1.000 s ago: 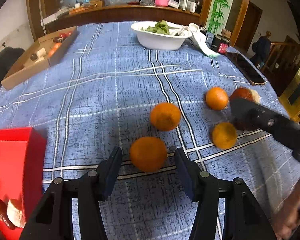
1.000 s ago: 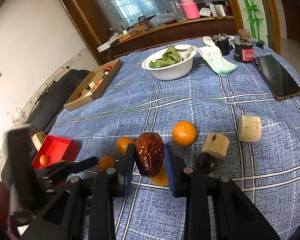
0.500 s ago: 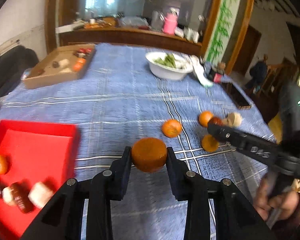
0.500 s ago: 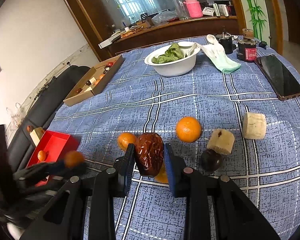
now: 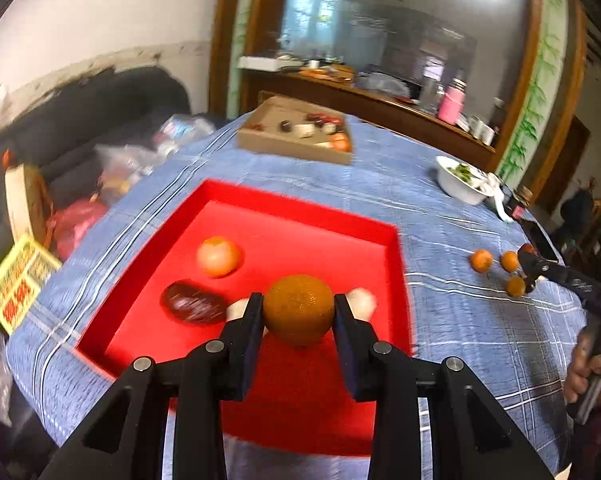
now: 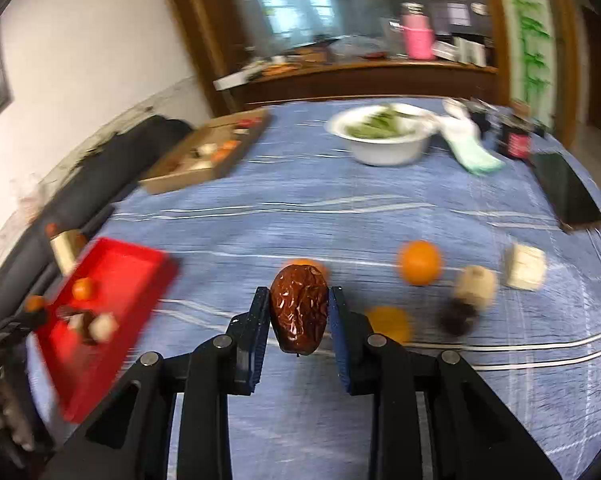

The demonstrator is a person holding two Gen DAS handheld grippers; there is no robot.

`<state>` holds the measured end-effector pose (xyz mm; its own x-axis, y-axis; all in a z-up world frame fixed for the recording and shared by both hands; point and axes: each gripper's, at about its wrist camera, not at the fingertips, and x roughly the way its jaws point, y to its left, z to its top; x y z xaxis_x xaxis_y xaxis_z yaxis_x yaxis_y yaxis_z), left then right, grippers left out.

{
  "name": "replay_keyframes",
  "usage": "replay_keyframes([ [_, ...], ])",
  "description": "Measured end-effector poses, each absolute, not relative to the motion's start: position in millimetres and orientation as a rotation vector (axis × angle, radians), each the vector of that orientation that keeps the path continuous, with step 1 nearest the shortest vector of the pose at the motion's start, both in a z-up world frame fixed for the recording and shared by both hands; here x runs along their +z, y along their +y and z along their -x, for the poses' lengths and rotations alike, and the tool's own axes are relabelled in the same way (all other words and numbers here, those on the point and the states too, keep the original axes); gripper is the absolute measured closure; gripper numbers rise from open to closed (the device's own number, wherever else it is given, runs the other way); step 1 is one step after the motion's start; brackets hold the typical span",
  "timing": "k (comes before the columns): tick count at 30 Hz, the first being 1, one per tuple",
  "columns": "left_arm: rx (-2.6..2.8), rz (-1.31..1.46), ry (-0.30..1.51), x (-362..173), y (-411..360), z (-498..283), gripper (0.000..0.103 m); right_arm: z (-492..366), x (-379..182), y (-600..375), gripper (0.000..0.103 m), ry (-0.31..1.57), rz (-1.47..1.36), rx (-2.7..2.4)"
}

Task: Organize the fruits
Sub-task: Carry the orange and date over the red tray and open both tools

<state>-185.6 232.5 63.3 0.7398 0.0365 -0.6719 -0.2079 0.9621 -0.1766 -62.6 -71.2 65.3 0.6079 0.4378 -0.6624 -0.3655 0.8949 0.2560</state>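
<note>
Blue plaid cloth covers the round counter (image 5: 452,344), with a dark wood sideboard and windows behind it. From my seat at the controls, the left tongs (image 5: 298,312) are clamped on a mandarin (image 5: 298,309); their jaws closed down on it within the last second, and both pads now press its sides. The fruit hangs over the red tray (image 5: 300,216), above its near half, not yet let go. My right tongs (image 6: 298,314) are narrow too, pinching a wrinkled brown date (image 6: 299,312) upright between the pads, above the cloth and well apart from the tray.

Moving outward, the tray already holds one orange fruit (image 5: 219,257), a dark date (image 5: 192,304) and pale chunks partly hidden behind my left fingers. That is the part I judge done. Left on the cloth, in the right view, are a bright mandarin (image 6: 419,262), another one (image 6: 388,322) just beside the right tongs, a third peeking from behind the held date, a small dark fruit (image 6: 456,316), a pale round chunk (image 6: 476,284) touching it, and a pale block (image 6: 526,266). So I reckon the sorting is under halfway, with two pieces in transit.

Farther off sit a cardboard box (image 5: 296,136) with mixed pieces, a white bowl (image 6: 384,140) of greens, a phone (image 6: 568,192) and a pink jug (image 6: 418,40).

As for writing, a yellow packet (image 5: 18,284) off the counter's edge carries red print, and the other tongs' arm bears pale lettering, but both are too blurred to read.
</note>
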Motion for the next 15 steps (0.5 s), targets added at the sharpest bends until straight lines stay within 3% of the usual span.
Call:
replay_keyframes([
  [6, 0.102, 0.318, 0.746, 46, 247, 191, 0.068, 79, 87, 21, 0.075, 0.828, 0.002, 0.649],
  [15, 0.076, 0.343, 0.831, 23, 254, 175, 0.068, 65, 50, 142, 0.075, 0.987, 0.106, 0.77],
])
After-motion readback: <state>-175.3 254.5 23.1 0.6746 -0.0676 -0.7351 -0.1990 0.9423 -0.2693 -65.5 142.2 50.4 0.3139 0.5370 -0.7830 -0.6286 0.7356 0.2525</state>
